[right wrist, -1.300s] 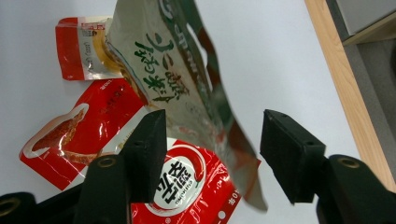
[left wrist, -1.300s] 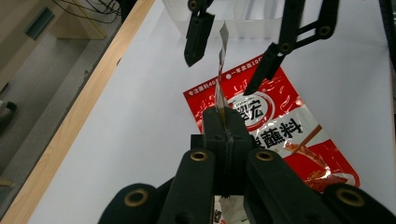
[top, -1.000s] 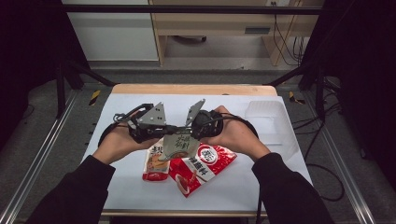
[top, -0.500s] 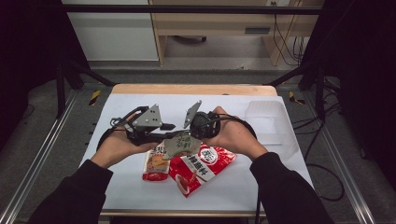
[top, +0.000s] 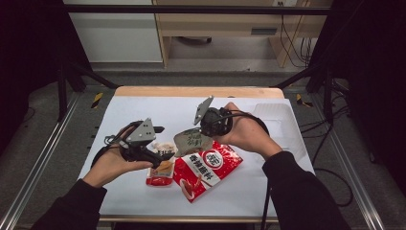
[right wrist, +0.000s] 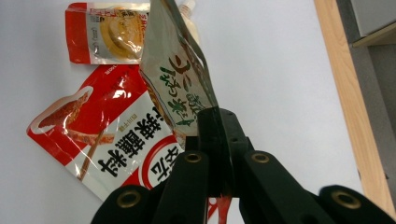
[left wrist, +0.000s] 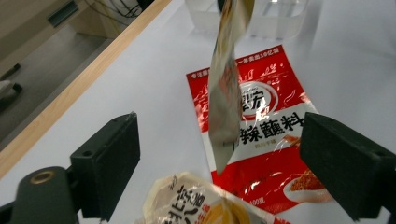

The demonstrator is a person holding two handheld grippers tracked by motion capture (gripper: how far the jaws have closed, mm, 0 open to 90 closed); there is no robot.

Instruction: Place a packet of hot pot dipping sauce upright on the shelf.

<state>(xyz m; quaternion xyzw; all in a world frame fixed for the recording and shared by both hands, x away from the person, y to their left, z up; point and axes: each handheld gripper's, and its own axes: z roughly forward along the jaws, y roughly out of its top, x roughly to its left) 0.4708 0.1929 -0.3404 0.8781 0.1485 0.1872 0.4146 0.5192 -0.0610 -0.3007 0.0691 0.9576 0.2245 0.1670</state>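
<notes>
The red seasoning packet is showing large characters "辣蘸料". The grey-green pouch is bearing green and black brush script, hard to read.

Grey-green pouch, green lettering, crinkled foil: held up off surface by one edge, tilted, hanging over top edge of red packet, at 12 o'clock from it. Edge-on in left gripper view.

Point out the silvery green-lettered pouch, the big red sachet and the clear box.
silvery green-lettered pouch (right wrist: 180, 84), right gripper view, its printed face.
big red sachet (top: 209, 168), high view, middle of its front.
clear box (top: 274, 116), high view, its near wall.
</notes>
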